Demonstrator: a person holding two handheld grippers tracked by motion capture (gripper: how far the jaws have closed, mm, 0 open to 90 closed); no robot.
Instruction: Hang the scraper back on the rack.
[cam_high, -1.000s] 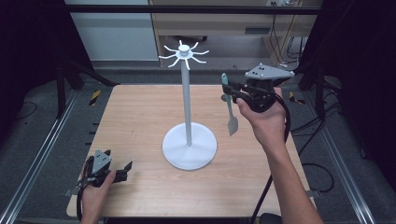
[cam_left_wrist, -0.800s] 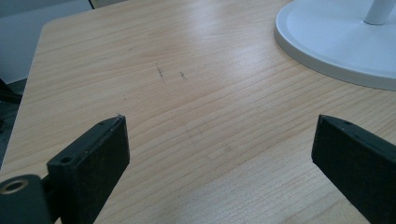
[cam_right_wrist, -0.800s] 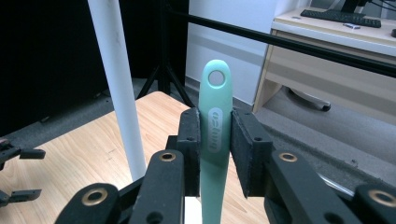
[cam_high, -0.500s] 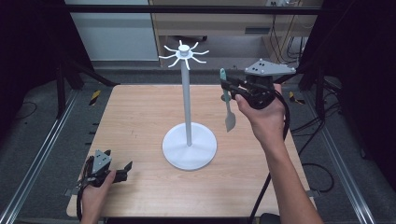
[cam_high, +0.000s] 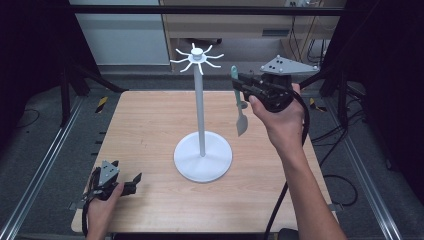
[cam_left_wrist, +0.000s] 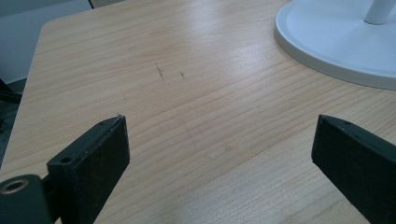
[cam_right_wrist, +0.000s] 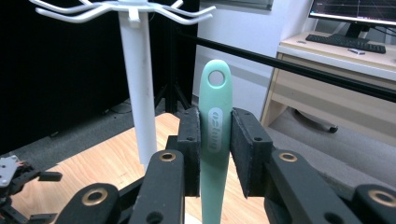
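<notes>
I get even overhead light on the table (cam_high: 150, 130) (dark surroundings), soft glare, sharp focus, faint shadows.

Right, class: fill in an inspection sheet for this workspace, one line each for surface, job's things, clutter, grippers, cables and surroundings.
Surface: wooden table, a few faint scuffs.
Job's things: white hook stand upright mid-table; green spatula hanging blade-down in the air, its handle hole at hook height to the right of the hooks.
Clutter: nothing seen on the table.
Grippers: right gripper clamped on the spatula handle; left gripper open, low over the near left corner.
Cables: black cable trails from the right gripper along the forearm.
Surroundings: desk with keyboard behind; dark frame rails beside the table.
</notes>
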